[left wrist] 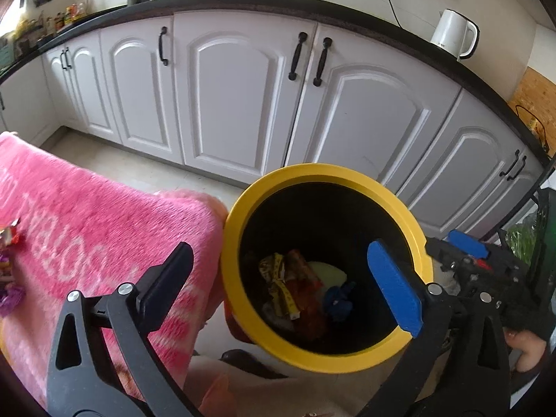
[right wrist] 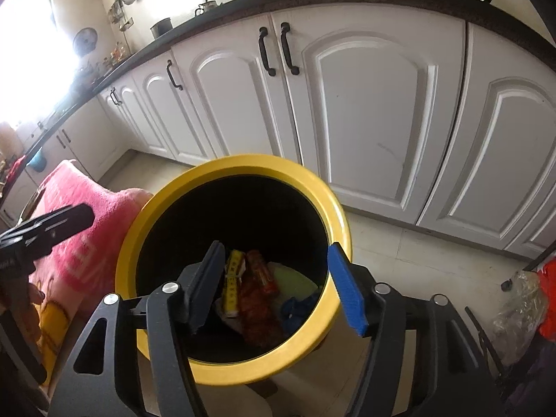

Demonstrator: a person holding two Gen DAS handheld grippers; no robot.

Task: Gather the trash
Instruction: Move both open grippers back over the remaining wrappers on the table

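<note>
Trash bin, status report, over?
Both tools open, empty: left tool, right tool. Yellow bin holds wrappers. More wrappers on pink towel.

both the left gripper (left wrist: pixel 279 283) and right gripper (right wrist: pixel 276 286) hang spread wide, holding nothing.

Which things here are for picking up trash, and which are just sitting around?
For the job:
yellow bin
trash inside it
wrappers on the pink towel
left gripper, open
right gripper, open

Just lying about:
pink towel
white kettle
cabinets

Right gripper (right wrist: pixel 276 283) gapes empty over yellow-rimmed bin (right wrist: pixel 338 215).
</note>
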